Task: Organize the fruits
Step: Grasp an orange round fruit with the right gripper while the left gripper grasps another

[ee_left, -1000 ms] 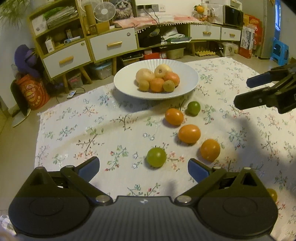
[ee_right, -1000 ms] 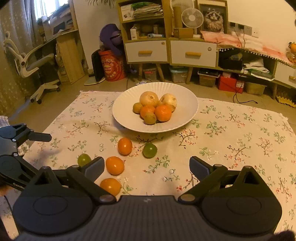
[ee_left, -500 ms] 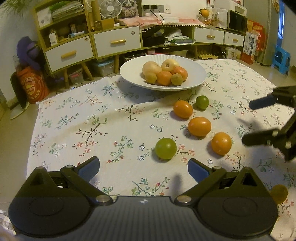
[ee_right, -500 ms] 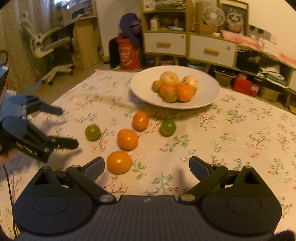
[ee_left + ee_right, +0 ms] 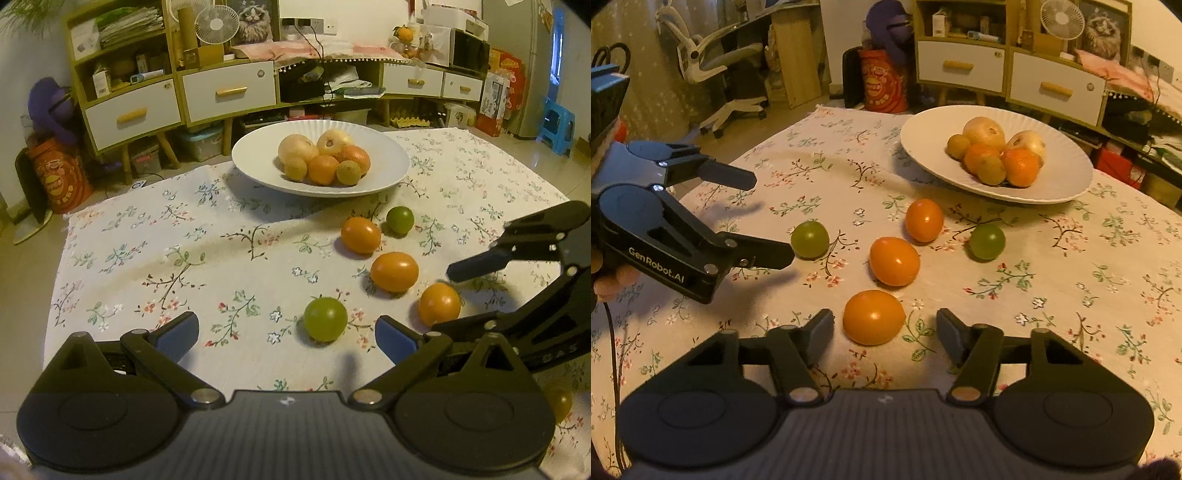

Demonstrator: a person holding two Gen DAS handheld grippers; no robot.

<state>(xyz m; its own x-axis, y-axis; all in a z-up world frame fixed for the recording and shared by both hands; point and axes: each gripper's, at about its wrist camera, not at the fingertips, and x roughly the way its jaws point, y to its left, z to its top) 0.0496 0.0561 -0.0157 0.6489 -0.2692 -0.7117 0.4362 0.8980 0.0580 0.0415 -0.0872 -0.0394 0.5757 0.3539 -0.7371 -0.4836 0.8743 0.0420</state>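
Fingers flank (untouched) orange fruit.

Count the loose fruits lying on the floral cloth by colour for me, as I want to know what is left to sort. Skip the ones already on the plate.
Round orange fruits on the floral tablecloth: 3
Round green fruits: 2
Yellowish fruit at the cloth's edge, partly hidden behind the left gripper: 1
Total: 6

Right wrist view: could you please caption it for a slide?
Open right tool flanks an orange fruit on the cloth; plate behind.
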